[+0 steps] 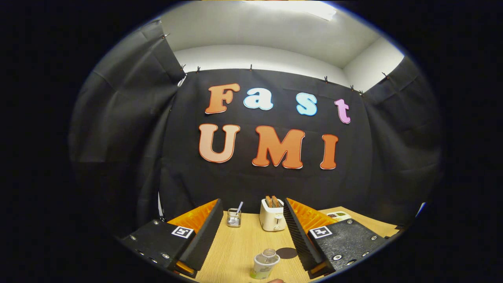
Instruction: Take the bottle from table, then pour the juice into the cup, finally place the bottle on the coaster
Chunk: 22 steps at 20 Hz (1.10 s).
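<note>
Fingers (291,220) orange w/ black pads, white toaster (272,220), dark coaster (286,253) (round), light wood table (239,251).

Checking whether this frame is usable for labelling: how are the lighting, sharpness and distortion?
In the gripper view, bright overhead light glares off the ceiling while the table stays evenly lit; fisheye distortion bows the edges; the open gripper, toaster and cup look sharp enough, with soft shadows.

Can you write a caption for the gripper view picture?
Open gripper over a wooden table, with a white paper cup, dark round coaster and white toaster ahead.
</note>
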Motion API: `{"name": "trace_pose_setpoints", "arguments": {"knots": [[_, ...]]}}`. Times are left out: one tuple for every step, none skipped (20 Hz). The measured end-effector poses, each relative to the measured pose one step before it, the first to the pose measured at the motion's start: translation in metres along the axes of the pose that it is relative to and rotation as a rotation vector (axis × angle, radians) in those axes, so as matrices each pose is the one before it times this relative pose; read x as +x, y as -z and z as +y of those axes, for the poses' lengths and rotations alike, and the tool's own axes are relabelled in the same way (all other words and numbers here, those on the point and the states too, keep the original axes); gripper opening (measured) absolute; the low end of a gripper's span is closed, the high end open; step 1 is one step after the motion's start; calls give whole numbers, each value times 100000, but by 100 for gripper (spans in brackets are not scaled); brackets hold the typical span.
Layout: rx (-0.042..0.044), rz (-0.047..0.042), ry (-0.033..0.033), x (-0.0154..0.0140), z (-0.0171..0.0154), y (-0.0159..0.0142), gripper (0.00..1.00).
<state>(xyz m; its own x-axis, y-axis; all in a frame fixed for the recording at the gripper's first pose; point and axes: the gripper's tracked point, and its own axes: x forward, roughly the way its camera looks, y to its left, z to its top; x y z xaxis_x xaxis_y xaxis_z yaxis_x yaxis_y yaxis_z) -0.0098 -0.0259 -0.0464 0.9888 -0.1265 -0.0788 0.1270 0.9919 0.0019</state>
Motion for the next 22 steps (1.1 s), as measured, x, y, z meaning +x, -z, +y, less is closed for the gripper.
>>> {"name": "trace_pose_setpoints", "arguments": {"knots": [[473,1427,1647,-12,-552,1278,92],[356,1739,1522,66,-493,1415,92],[314,1184,1741,-10,-500,1309,91],[148,1741,1765,8,-607,1392,92],[-47,1176,1859,90,-660,1368,92],[-271,1473,953,118,-365,1328,92],[-603,1094,895,193,-400,1398,91],[-210,1804,881,70,-406,1333,92],[854,882,442,127,-266,1281,92],[805,1377,-253,79,-52,1217,92],[244,1316,107,125,-128,1264,92],[-788,1869,-624,270,-79,1141,92],[-933,1976,-144,353,50,1305,92],[-355,1705,-208,242,-134,996,92],[413,1479,-1523,312,302,946,92],[617,626,-1482,321,366,764,92],[158,1117,-581,488,204,796,92],[-485,1027,-542,392,84,901,92],[-443,1646,-354,510,181,839,92],[-2,1078,-580,605,54,734,92],[-550,1920,-645,532,161,526,92],[-1168,1431,31,391,-25,656,92]]}}
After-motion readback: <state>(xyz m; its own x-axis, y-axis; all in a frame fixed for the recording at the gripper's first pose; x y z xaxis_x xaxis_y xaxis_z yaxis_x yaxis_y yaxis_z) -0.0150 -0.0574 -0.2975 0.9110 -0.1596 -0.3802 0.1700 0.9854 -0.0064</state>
